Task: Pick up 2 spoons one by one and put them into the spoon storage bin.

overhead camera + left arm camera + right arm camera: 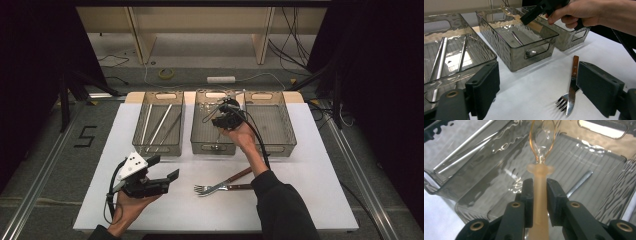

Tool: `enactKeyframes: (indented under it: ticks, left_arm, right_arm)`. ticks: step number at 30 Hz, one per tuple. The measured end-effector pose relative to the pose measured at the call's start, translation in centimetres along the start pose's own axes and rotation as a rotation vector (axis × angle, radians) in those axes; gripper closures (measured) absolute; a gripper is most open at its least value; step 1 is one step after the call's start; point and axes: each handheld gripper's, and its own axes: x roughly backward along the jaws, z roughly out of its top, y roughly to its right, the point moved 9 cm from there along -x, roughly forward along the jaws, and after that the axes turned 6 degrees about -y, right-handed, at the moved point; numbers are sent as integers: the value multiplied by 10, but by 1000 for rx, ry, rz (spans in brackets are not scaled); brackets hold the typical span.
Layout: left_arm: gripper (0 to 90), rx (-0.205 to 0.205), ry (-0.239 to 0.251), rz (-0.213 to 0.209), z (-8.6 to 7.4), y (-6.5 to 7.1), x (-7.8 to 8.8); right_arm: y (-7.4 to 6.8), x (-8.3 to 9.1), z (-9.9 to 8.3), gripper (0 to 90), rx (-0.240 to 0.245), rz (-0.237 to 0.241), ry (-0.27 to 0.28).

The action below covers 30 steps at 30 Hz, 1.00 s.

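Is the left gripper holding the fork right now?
No, the left gripper has open, empty jaws, and the fork lies on the table between them.

Black "5", seemingly tape, on floor (86, 136)

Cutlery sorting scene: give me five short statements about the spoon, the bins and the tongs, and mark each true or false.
1. The right tongs are shut on the handle of a clear spoon. True.
2. The spoon hangs over the left bin. False: it is over the middle bin, where a metal spoon already lies.
3. The left tongs hold the fork. False: they stand open, holding nothing.
4. A fork and a wooden-handled knife lie on the white table in front of the bins. True.
5. The left bin is empty. False: long metal sticks lie in it.
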Motion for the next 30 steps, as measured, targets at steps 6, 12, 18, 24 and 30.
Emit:
enactKeyframes:
  ticks: [6, 12, 18, 24, 30]
  left_arm:
    - [184, 2, 3, -1, 0, 0, 0]
    - [184, 2, 5, 1, 0, 0, 0]
    - [185, 2, 7, 1, 1, 0, 1]
    - [185, 4, 10, 5, 1, -1, 1]
    - [184, 3, 9, 6, 1, -1, 0]
  right_arm:
    - [-1, -6, -4, 750, -10, 10, -18]
    - [-7, 2, -2, 563, 12, 61, 4]
    - [-22, 30, -7, 450, 96, 156, 28]
    - [-38, 62, -25, 397, 208, 214, 46]
    - [-41, 72, -55, 402, 267, 210, 23]
